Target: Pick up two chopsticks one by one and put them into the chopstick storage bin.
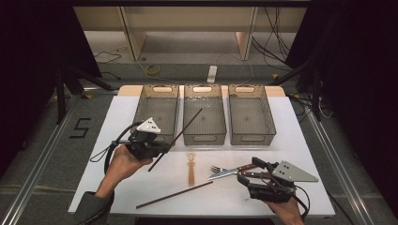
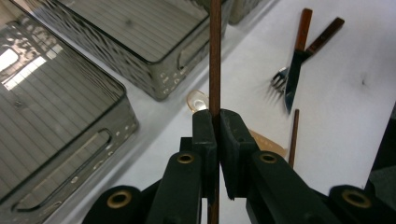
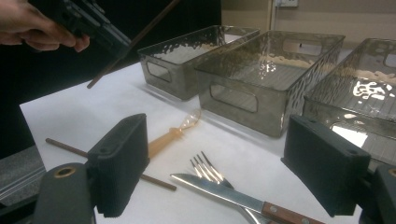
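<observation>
I clamp the left gripper (image 2: 215, 122) on a chopstick (image 1: 180, 136) for the middle bin (image 1: 203, 136); the right gripper (image 3: 215, 163) gapes beside the knife (image 3: 224, 193).

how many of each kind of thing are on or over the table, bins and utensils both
bins: 3 (left, middle, right)
chopsticks: 2 (one held in the left hand-held gripper at, one lying on the table)
forks: 1
knives: 1
spoons: 1
total: 8
</observation>
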A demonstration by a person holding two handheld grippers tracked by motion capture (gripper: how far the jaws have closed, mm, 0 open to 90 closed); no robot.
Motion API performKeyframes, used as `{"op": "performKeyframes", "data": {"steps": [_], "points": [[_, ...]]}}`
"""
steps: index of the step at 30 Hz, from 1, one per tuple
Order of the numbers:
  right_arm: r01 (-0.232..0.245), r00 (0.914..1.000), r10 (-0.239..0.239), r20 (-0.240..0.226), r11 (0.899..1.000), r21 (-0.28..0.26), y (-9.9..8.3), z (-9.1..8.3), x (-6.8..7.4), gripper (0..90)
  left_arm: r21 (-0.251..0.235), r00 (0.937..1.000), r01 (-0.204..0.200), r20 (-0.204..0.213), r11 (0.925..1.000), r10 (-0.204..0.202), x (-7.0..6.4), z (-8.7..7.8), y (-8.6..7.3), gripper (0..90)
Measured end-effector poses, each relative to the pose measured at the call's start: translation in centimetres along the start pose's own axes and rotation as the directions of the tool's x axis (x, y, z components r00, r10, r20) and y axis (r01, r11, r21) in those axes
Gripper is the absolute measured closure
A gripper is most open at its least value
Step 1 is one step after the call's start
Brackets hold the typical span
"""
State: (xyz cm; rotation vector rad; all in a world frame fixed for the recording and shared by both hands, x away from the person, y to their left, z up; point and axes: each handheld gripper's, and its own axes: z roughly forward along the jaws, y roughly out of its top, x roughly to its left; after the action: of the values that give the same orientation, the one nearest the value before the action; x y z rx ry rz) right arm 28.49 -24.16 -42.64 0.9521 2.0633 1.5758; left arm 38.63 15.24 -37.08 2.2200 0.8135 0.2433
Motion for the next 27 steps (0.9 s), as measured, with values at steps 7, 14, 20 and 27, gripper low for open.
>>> {"op": "performKeyframes", "data": {"steps": [7, 14, 20, 27], "points": [[-0.005, 1.0, 0.005, -0.001, 1.0, -0.002, 0.0, 0.0, 0.0, 22.5, -0.047, 0.9993, 0.037, -0.009, 0.9982, -0.037, 1.3, -0.3, 0.9, 84.9], [-0.007, 1.0, 0.007, 0.0, 1.0, -0.003, 0.0, 0.0, -0.1, 22.5, -0.072, 0.9961, 0.078, -0.035, 0.9944, -0.081, 2.8, -0.5, 1.5, 84.9], [-0.011, 0.9999, 0.011, -0.001, 1.0, -0.001, -0.1, 0.1, -0.1, 22.5, -0.092, 0.9904, 0.117, -0.063, 0.9889, -0.123, 4.3, -0.7, 2.1, 84.9], [-0.013, 0.9999, 0.013, 0.0, 1.0, 0.003, -0.1, 0.1, -0.2, 22.5, -0.103, 0.9827, 0.153, -0.089, 0.9828, -0.163, 6.3, -0.7, 3.0, 84.9]]}}
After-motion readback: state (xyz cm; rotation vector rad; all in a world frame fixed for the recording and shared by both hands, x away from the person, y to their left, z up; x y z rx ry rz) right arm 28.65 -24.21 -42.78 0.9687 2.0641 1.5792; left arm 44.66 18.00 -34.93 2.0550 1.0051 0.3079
